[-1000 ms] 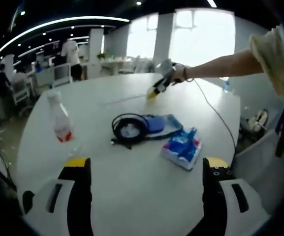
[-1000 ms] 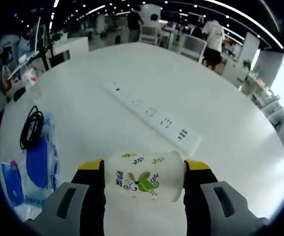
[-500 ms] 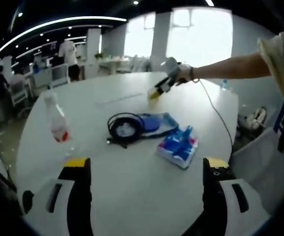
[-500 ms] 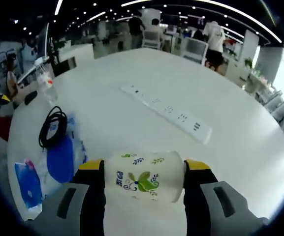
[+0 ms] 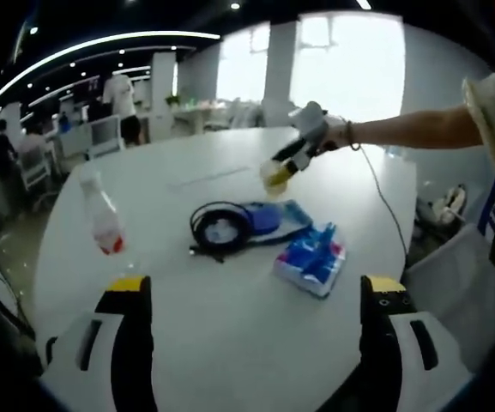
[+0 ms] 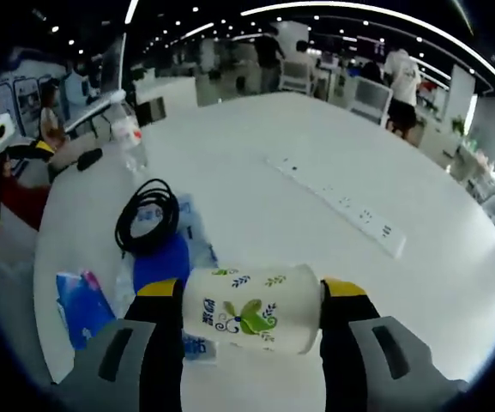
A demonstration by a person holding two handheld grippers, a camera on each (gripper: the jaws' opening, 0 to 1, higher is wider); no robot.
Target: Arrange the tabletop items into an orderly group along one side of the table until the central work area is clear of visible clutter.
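One cream paper cup w/ green leaf print (image 6: 251,308), lying sideways, is clamped between the right gripper (image 6: 251,300) jaws at bottom centre of the right gripper view; print not legible. Above-left of it: one coiled black cable (image 6: 148,216) on one blue pouch (image 6: 161,262), one blue tissue pack (image 6: 84,298) lower left, one clear plastic bottle w/ red label (image 6: 128,139) upper left, one white power strip (image 6: 341,204) at right. All on a round white table (image 6: 256,129). Left gripper (image 5: 251,343): jaws wide apart, nothing between them, bottom of the left gripper view.
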